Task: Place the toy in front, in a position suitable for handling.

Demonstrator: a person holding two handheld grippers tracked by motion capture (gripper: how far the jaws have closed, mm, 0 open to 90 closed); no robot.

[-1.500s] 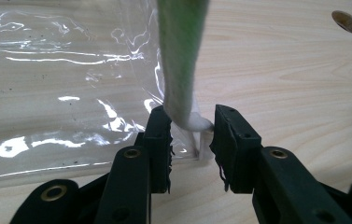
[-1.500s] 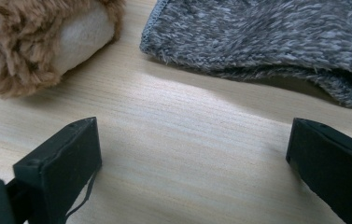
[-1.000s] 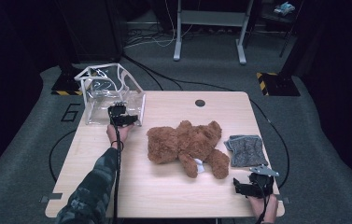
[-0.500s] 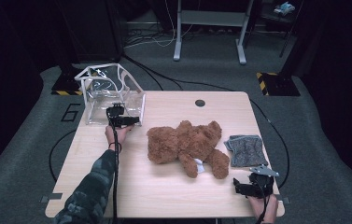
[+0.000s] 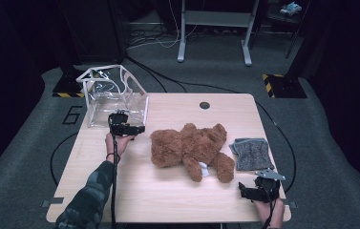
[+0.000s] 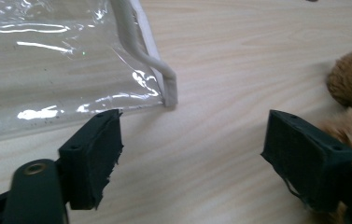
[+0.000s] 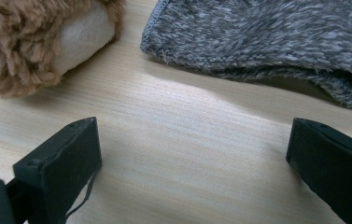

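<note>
Beside the clear bag [image 5: 113, 95], our left gripper [image 6: 190, 154] has just opened, empty; right gripper [image 7: 192, 163] open; teddy bear [image 5: 189, 148] unpacked.

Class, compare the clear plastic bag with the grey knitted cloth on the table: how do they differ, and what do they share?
The clear plastic bag stands upright and box-shaped; the grey knitted cloth lies flat. The bag is see-through with white trim; the cloth is opaque and fuzzy. The bag sits at the table's far left, the cloth at the right. Both rest on the wooden table, ungripped.
</note>
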